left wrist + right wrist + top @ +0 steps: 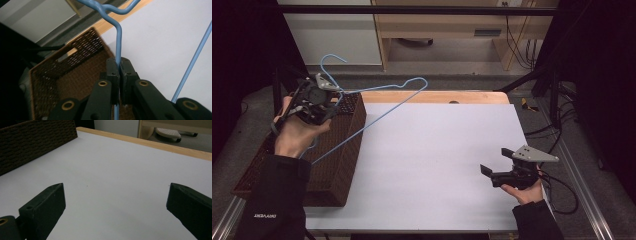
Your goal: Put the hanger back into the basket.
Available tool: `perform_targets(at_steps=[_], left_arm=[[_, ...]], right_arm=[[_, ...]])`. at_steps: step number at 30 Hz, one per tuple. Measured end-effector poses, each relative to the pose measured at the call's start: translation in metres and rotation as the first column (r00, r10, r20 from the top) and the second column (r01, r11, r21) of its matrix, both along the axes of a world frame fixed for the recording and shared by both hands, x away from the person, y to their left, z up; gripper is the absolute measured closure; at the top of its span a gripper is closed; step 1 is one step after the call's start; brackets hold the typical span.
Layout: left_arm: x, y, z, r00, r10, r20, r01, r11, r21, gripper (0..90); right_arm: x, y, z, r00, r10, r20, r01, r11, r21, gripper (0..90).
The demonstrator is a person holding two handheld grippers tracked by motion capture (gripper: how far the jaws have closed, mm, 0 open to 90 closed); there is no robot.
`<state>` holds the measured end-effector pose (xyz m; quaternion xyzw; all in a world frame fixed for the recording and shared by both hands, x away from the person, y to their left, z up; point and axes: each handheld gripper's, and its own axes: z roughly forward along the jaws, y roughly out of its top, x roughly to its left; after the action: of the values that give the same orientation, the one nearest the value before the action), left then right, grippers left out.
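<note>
A light blue wire hanger hangs in the air over the left of the table, its hook up at the back left. My left gripper is shut on its wire above the brown wicker basket. In the left gripper view the black pads pinch the blue wire, and another run of the hanger slants past on the right. My right gripper rests low at the table's right front, open, with nothing between its jaws. The right gripper view looks between its fingertips over bare white table.
The wicker basket takes up the table's left side, its wall standing at the left of the right gripper view. A white sheet covers the wooden table. Black frame bars and cables run along the back and right.
</note>
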<state>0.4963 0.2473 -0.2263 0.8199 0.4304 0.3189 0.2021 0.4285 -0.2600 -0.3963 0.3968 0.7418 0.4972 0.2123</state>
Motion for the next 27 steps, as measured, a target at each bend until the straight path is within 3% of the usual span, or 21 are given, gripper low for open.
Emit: perform_targets(at_steps=[4, 11, 17, 27], left_arm=[[0.002, 0.016, -0.003, 0.9991, 0.043, -0.005, -0.043, 0.9991, 0.004, 87.4], [0.004, 0.049, -0.013, 0.9924, 0.121, -0.023, -0.119, 0.9913, 0.055, 87.4], [0.005, 0.079, -0.023, 0.9815, 0.188, -0.034, -0.186, 0.9808, 0.058, 87.4], [0.004, 0.106, -0.040, 0.9666, 0.254, -0.033, -0.251, 0.9651, 0.073, 87.4]], right_arm=[[0.000, 0.000, 0.000, 1.0000, 0.001, 0.000, -0.001, 1.0000, -0.002, 3.0], [0.000, 0.001, 0.000, 1.0000, 0.003, -0.003, -0.003, 1.0000, 0.001, 2.9], [0.000, 0.002, -0.001, 1.0000, 0.005, -0.004, -0.005, 1.0000, -0.004, 2.9], [0.001, 0.002, -0.001, 1.0000, 0.006, -0.003, -0.006, 1.0000, -0.005, 3.0]])
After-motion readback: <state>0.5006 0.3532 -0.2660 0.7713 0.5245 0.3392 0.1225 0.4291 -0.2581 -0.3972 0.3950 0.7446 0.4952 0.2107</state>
